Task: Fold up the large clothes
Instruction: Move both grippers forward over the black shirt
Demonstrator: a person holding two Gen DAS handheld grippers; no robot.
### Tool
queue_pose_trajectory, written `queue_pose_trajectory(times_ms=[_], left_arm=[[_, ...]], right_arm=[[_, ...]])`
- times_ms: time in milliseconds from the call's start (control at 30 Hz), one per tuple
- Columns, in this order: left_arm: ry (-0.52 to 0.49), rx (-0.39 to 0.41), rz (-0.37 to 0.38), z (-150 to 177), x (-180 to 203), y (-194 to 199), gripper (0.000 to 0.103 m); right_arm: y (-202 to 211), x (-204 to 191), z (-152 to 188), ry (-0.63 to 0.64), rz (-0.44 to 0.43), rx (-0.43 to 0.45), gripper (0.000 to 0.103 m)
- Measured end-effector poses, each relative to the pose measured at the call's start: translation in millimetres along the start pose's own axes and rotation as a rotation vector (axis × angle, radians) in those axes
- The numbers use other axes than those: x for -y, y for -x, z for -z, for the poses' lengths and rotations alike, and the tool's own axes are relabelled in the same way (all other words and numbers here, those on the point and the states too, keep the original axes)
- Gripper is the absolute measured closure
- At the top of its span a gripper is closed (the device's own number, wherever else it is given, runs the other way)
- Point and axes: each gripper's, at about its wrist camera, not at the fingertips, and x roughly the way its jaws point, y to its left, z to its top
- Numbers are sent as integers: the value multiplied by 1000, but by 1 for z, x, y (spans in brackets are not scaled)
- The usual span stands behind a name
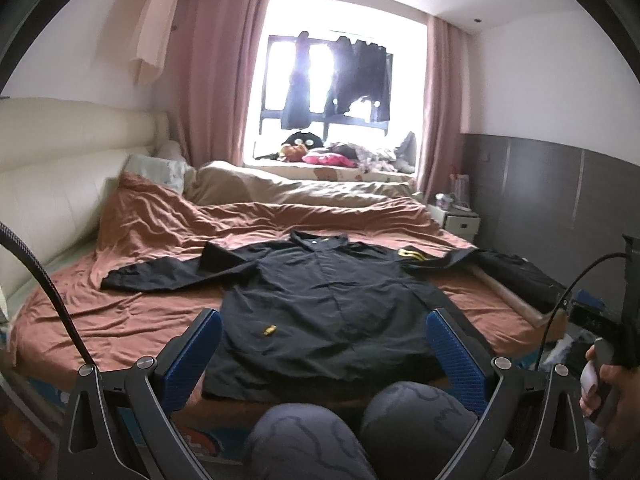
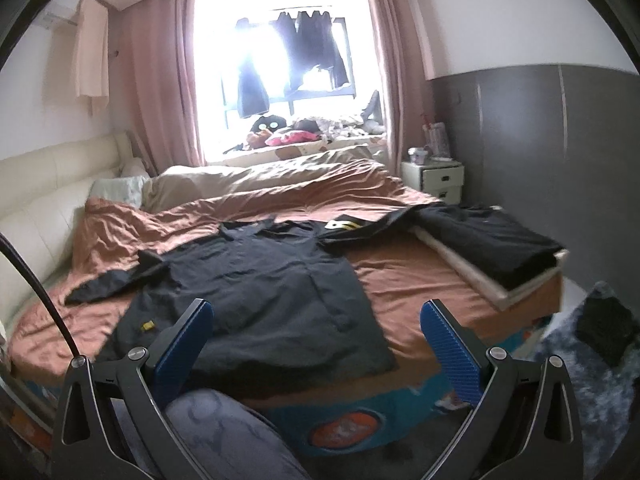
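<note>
A large black long-sleeved shirt lies spread flat, front up, on the rust-coloured bed sheet, sleeves stretched left and right. It also shows in the right wrist view. A small yellow tag sits near its hem. My left gripper is open and empty, held above the hem at the bed's near edge. My right gripper is open and empty, held over the shirt's lower right part. The right gripper's handle shows in a hand at the left wrist view's right edge.
A folded black garment lies on a white board at the bed's right edge. Rumpled bedding and pillows fill the far half. A white nightstand stands at the right. My knees press against the bed's near side.
</note>
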Motion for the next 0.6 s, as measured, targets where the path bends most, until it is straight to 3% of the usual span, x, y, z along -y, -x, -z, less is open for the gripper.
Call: queue_pose_trajectory(times_ms=[467, 600], left_arm=[[57, -103, -112, -18, -65, -87, 1], [83, -126, -138, -21, -92, -111, 1]], right_arm=[[-121, -35, -30, -2, -118, -81, 0], [-156, -48, -34, 4, -149, -141, 0]])
